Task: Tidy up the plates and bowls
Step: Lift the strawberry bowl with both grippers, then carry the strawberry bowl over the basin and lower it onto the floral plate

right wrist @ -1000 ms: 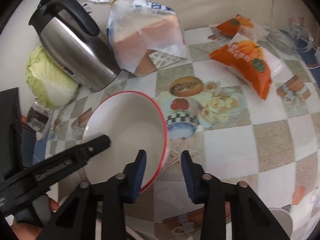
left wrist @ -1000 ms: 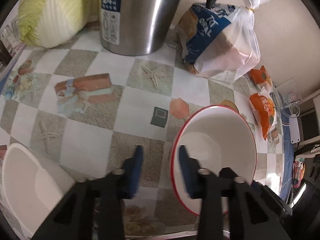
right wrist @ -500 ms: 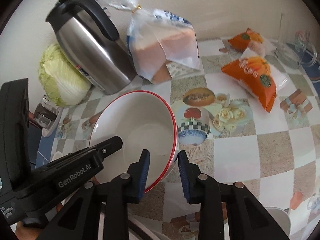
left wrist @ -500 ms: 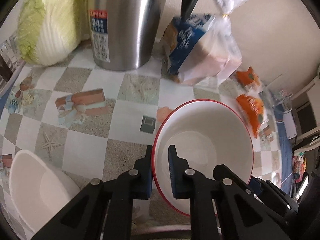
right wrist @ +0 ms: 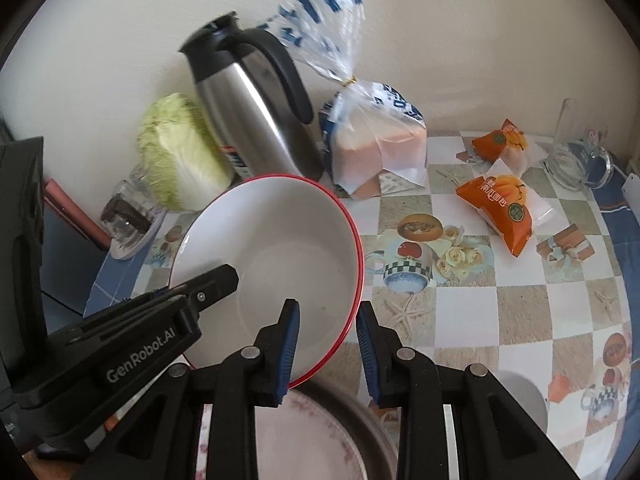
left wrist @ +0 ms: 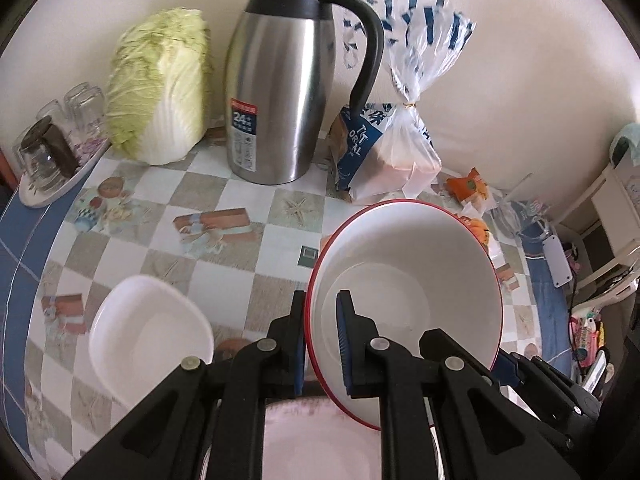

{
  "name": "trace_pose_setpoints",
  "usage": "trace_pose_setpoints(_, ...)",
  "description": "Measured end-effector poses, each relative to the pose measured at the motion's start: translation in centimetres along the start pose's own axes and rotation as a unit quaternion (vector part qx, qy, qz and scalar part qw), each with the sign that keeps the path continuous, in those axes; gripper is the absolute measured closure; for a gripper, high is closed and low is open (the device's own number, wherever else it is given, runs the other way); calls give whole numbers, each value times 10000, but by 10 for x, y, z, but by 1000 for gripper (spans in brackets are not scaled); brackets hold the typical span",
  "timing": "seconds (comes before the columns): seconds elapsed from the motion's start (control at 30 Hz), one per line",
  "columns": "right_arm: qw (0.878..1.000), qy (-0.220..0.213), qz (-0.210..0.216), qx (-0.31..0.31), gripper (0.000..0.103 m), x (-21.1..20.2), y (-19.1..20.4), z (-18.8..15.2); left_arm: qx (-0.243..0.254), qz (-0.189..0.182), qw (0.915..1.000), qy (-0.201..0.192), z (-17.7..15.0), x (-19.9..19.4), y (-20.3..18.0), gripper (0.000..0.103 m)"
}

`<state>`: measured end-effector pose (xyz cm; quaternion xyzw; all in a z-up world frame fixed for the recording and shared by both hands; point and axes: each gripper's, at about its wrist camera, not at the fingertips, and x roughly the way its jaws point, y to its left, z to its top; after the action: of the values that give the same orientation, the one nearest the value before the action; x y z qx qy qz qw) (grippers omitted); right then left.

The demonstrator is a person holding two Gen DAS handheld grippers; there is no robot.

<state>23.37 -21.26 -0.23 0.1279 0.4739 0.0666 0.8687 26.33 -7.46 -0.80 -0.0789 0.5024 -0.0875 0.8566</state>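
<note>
A white bowl with a red rim point(left wrist: 416, 280) is held tilted above the table. My left gripper point(left wrist: 320, 340) is shut on its left rim. The bowl also shows in the right wrist view point(right wrist: 276, 256), where my right gripper point(right wrist: 328, 352) straddles its right rim with a visible gap, so it is open. The left gripper's arm point(right wrist: 160, 320) reaches in from the left. A floral-edged plate in a metal dish point(right wrist: 312, 436) lies below the bowl; it also shows in the left wrist view point(left wrist: 316, 440). A white bowl point(left wrist: 148, 332) sits on the table at the left.
A steel thermos jug point(left wrist: 280, 96), a cabbage point(left wrist: 160, 84) and a bagged bread loaf point(left wrist: 384, 152) stand along the back wall. Glasses on a tray point(left wrist: 52, 152) stand at the far left. Orange snack packets point(right wrist: 500, 208) and a glass jug point(right wrist: 576, 160) lie at the right.
My left gripper closed on the bowl's rim and the bowl rose off the table, tilting. Both grippers pulled back and up, so the plate below came into view.
</note>
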Motion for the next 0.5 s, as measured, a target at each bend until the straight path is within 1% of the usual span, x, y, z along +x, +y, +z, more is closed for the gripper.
trace_pose_setpoints(0.23, 9997, 110, -64, -213, 72, -19, 23, -23, -146, -8, 9999, -45, -25, -23, 12, 88)
trace_pose_setpoints(0.37, 9995, 156, -40, -269, 72, -27, 33, -42, -187, 6, 9998, -48, -43, -35, 22, 88)
trace_pose_setpoints(0.5, 9989, 290, -70, -372, 72, -28, 42, -63, -202, 62, 9998, -51, -62, -43, 29, 88)
